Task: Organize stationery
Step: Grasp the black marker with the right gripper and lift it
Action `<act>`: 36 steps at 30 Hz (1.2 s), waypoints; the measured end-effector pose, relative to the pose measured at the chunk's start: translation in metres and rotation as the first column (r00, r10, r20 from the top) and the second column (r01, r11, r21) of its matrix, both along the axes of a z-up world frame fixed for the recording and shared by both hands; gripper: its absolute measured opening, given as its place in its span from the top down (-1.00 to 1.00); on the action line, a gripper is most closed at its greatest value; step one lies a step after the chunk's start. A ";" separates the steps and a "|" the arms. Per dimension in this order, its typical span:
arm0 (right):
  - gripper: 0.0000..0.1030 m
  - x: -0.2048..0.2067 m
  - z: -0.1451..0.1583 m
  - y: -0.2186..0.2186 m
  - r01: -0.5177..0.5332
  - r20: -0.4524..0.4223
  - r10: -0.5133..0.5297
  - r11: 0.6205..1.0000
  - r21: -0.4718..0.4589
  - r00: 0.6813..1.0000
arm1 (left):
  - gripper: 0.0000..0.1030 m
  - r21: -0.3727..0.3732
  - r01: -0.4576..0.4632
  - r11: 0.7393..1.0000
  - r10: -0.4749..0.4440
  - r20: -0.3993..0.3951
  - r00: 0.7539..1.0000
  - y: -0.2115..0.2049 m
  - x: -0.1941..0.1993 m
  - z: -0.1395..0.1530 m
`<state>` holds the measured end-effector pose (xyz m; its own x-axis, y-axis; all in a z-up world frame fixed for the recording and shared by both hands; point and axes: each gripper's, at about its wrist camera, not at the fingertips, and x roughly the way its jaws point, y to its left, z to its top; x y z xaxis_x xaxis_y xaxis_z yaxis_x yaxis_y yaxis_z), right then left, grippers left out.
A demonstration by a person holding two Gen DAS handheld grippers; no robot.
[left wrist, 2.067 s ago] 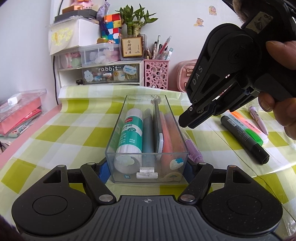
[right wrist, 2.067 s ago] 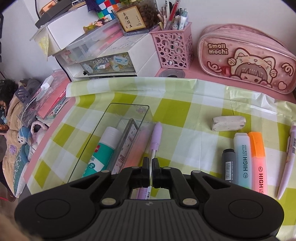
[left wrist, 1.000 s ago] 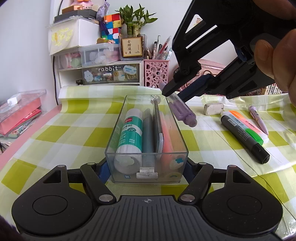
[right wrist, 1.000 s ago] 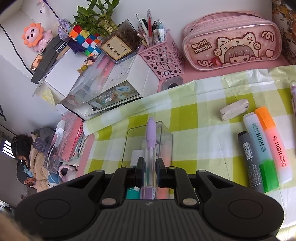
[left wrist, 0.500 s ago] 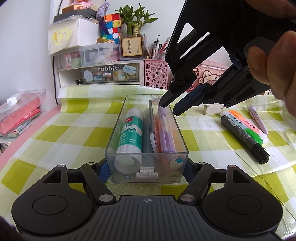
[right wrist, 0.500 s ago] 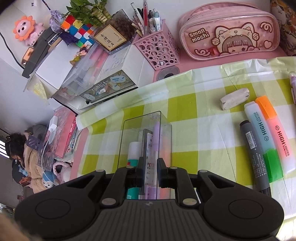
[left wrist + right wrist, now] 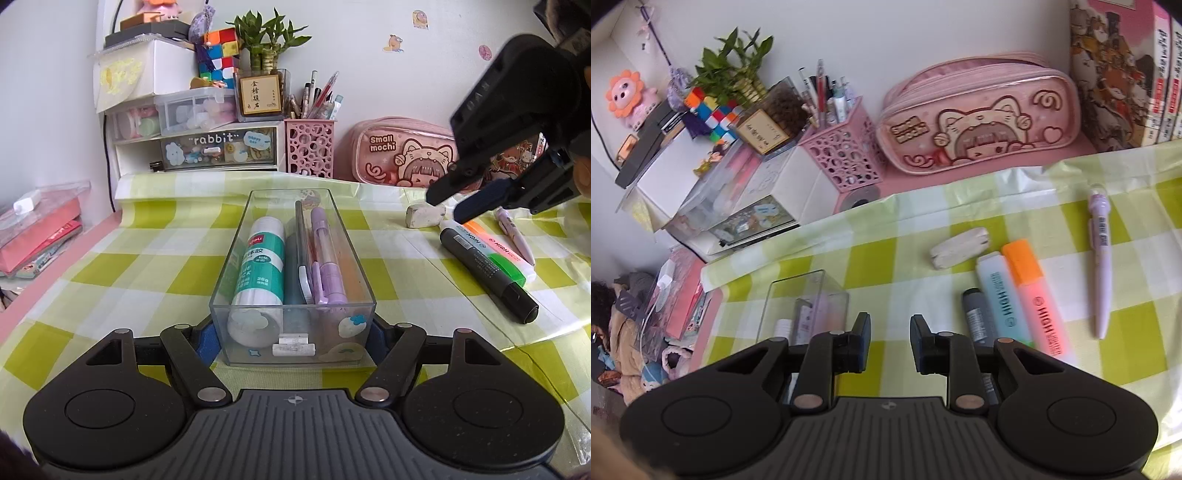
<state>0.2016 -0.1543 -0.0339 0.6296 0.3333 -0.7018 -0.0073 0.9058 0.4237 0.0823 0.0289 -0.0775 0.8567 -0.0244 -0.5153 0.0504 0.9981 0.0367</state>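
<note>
Left hand-held gripper (image 7: 293, 334) clamps the clear organizer box (image 7: 236, 258); right hand-held gripper (image 7: 889, 341), jaws just opening and empty, should straddle one highlighter (image 7: 1032, 295) squarely.

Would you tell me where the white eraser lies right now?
In the right wrist view, the white eraser lies on the checked cloth, just beyond the highlighters.

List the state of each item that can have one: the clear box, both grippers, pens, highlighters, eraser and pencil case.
clear box: open-topped, gripped at its near end
left gripper: shut on clear box
right gripper: open, empty, jaws just opening
purple pen: lying inside the box
highlighters: capped, on the cloth
eraser: loose on the cloth
pencil case: appears zipped
</note>
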 end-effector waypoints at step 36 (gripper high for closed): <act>0.89 0.002 -0.028 0.031 -0.257 -0.099 0.240 0.835 -0.486 0.966 | -0.40 0.144 0.109 0.984 -0.114 0.028 0.993 -0.016 -0.004 0.001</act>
<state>0.2032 -0.1229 -0.0621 0.5460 0.0819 -0.8338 -0.2544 0.9644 -0.0719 0.0785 0.0132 -0.0766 0.8709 -0.0499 -0.4888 0.1573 0.9708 0.1812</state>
